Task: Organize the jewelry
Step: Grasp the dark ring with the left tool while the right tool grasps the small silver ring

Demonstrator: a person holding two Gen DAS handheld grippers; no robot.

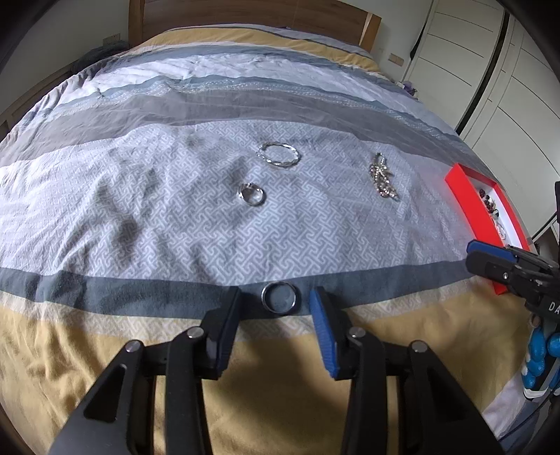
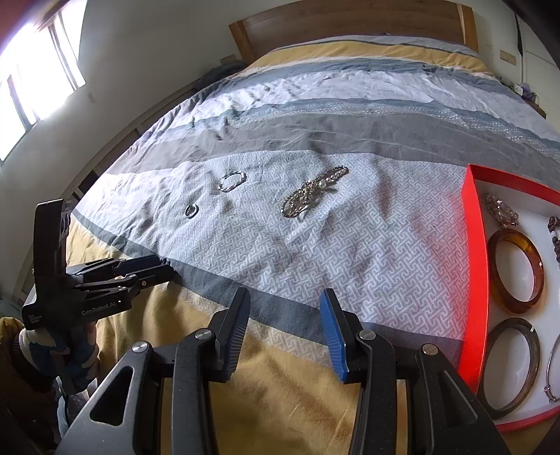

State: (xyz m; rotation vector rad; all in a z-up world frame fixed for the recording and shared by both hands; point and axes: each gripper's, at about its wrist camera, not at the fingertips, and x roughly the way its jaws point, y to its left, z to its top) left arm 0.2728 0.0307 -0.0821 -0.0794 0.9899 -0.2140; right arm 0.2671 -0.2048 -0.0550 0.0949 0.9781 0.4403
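My left gripper is open, low over the bed, with a dark metal ring lying on the cover between its fingertips, untouched as far as I can tell. Farther on lie a small silver ring, a twisted silver bracelet and a beaded chain bracelet. My right gripper is open and empty above the bed's near edge. The red tray at right holds an amber bangle, a dark bangle and a brooch.
The striped bedcover is soft and wrinkled. A wooden headboard stands at the far end, white wardrobes on the right. The left gripper shows at the left of the right wrist view.
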